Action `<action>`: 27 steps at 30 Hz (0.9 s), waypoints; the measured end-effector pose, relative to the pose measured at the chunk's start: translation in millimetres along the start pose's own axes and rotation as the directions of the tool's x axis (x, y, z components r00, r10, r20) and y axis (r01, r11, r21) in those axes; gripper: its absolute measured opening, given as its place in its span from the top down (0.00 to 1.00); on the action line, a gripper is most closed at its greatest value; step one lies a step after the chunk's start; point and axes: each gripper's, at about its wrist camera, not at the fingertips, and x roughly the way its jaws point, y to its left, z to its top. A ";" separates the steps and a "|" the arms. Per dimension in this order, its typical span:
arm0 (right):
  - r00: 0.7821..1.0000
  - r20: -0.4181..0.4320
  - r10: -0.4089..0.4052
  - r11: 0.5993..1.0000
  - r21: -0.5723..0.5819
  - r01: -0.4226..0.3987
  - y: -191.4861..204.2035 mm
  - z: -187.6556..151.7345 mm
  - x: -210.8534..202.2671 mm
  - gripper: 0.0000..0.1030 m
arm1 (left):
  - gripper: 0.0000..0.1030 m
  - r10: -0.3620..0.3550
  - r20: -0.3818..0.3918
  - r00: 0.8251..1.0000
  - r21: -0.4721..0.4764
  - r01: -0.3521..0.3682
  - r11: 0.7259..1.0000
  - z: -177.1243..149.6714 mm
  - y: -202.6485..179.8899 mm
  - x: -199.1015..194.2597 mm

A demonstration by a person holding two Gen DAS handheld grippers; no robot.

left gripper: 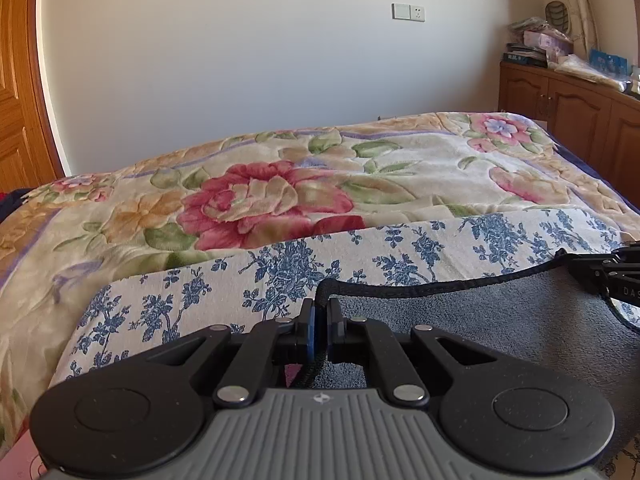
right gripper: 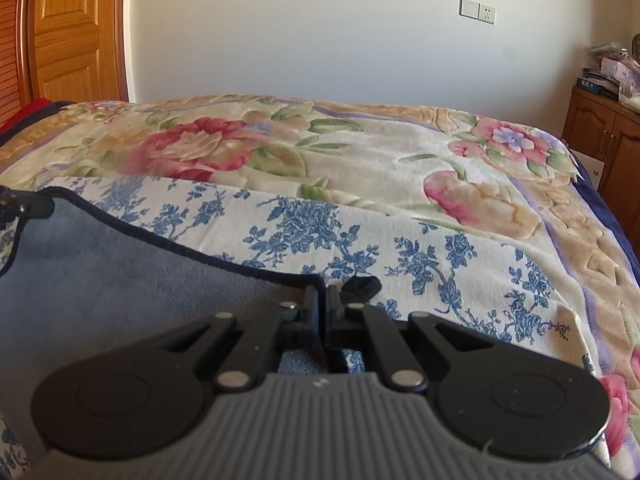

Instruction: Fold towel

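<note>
The grey towel with a black stitched edge is held up over a blue-flowered white cloth on the bed. My left gripper is shut on the towel's left corner. My right gripper is shut on the towel's right corner; the towel stretches to its left. The towel's top edge sags between the two grippers. The right gripper also shows at the right edge of the left wrist view, and the left gripper at the left edge of the right wrist view. The towel's lower part is hidden.
A floral blanket covers the bed beyond the blue-flowered cloth. A wooden cabinet with piled items stands at the right. A wooden door is at the left. A white wall lies behind the bed.
</note>
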 end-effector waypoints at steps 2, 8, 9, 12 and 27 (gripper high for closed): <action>1.000 -0.001 0.001 1.000 0.014 -0.001 -1.8 0.2 -1.1 0.96 | 0.85 0.002 -0.004 1.000 -0.010 -0.002 1.000 -1.0 0.9 1.1; 1.000 -0.003 -0.011 1.000 0.027 0.011 -3.2 1.8 -7.7 0.85 | 0.49 0.017 0.005 1.000 -0.031 -0.016 0.999 -3.4 3.1 -6.2; 1.000 -0.001 -0.018 0.999 0.027 0.018 -3.6 1.8 -9.8 0.82 | 0.47 0.019 0.013 1.000 -0.034 -0.019 0.999 -3.2 3.8 -9.9; 1.000 0.012 -0.018 0.999 0.051 0.017 -7.0 2.3 -19.7 0.51 | 0.36 0.028 0.035 0.999 -0.035 -0.026 0.999 -0.6 4.6 -22.2; 0.997 0.077 -0.017 0.997 0.078 0.011 -4.5 25.1 -107.0 0.49 | 0.07 0.054 0.143 0.988 -0.014 -0.052 0.999 41.6 -9.2 -114.3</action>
